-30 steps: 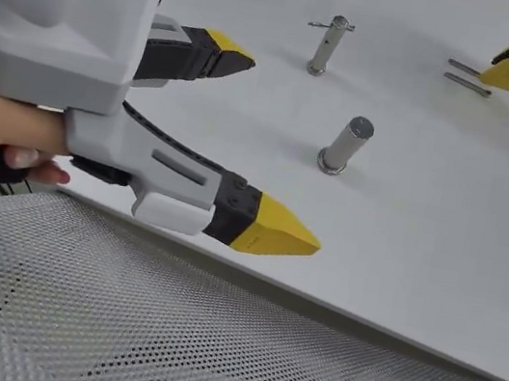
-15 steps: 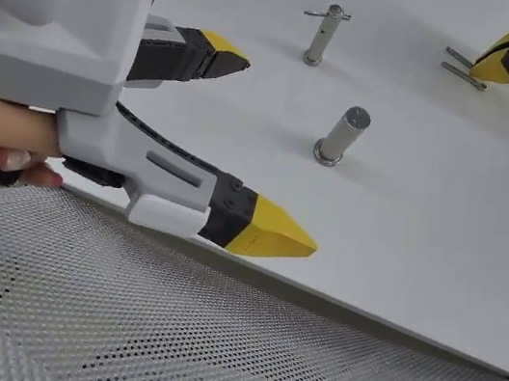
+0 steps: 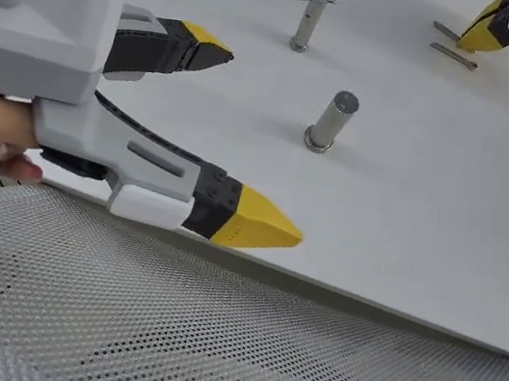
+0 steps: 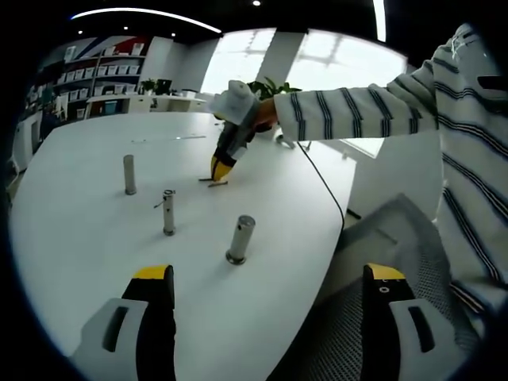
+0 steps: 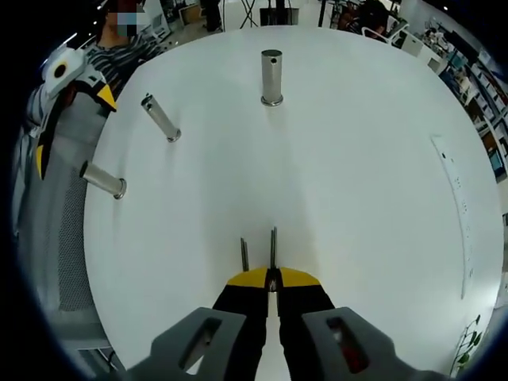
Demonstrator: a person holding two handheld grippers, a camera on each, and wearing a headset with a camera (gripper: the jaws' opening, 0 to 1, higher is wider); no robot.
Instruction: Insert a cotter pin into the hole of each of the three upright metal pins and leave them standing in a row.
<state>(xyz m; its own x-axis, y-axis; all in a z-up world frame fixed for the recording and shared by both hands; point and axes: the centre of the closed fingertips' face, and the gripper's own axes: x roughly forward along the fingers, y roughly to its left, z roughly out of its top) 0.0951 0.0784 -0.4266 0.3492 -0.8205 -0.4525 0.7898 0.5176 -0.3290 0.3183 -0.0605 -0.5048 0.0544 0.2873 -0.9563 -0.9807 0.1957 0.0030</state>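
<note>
Grabbing a cotter pin (image 5: 273, 238), right gripper (image 3: 476, 37) pinched on it upper right, left gripper (image 3: 262, 145) spread; next, probably threading the nearest pin (image 3: 330, 120)'s hole.

The head view's top edge cuts off the right claw (image 3: 474, 37). In the right gripper view its tips hide the near end of 1 cotter pin (image 5: 274, 246); any grip cannot be told.

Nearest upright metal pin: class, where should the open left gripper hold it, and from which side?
Clamp the nearest upright metal pin mid-shaft, left gripper coming level from the near edge of the table. It stands upright on a wider foot, with bare shaft facing that way.
</note>
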